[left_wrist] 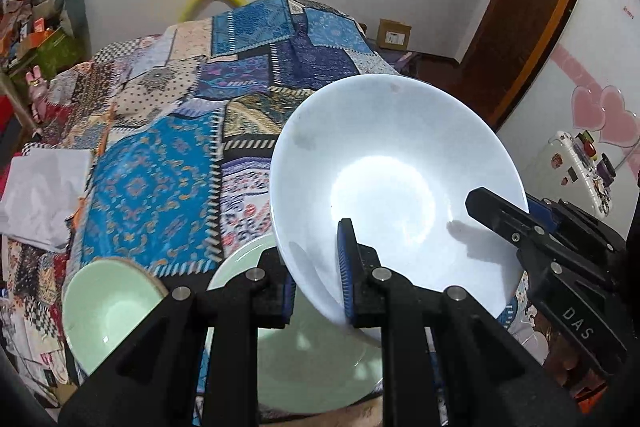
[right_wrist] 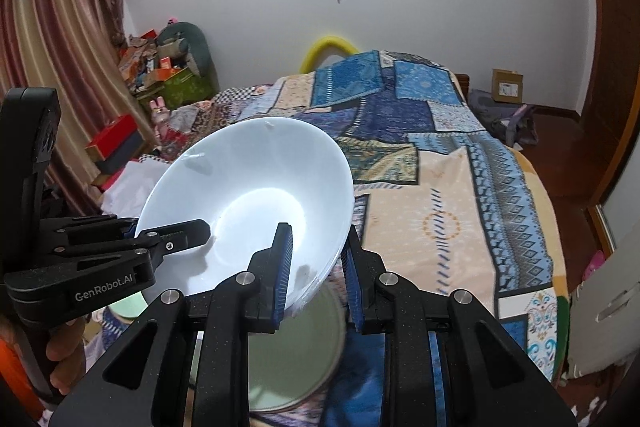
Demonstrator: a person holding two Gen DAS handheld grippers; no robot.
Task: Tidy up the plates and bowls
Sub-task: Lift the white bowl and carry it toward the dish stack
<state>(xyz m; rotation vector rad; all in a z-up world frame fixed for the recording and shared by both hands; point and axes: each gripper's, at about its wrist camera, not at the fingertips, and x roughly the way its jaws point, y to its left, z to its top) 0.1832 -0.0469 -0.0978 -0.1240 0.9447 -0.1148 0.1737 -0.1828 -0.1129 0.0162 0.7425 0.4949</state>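
Both grippers, left gripper (left_wrist: 318, 283) and right gripper (right_wrist: 316, 279), clamp white bowl (left_wrist: 392, 179) rim.

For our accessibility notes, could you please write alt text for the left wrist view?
Both claws clamp a tilted white bowl by its rim, the left claw in front, the right claw from the right. Below lie a pale green plate and green bowl on a patchwork bedspread.
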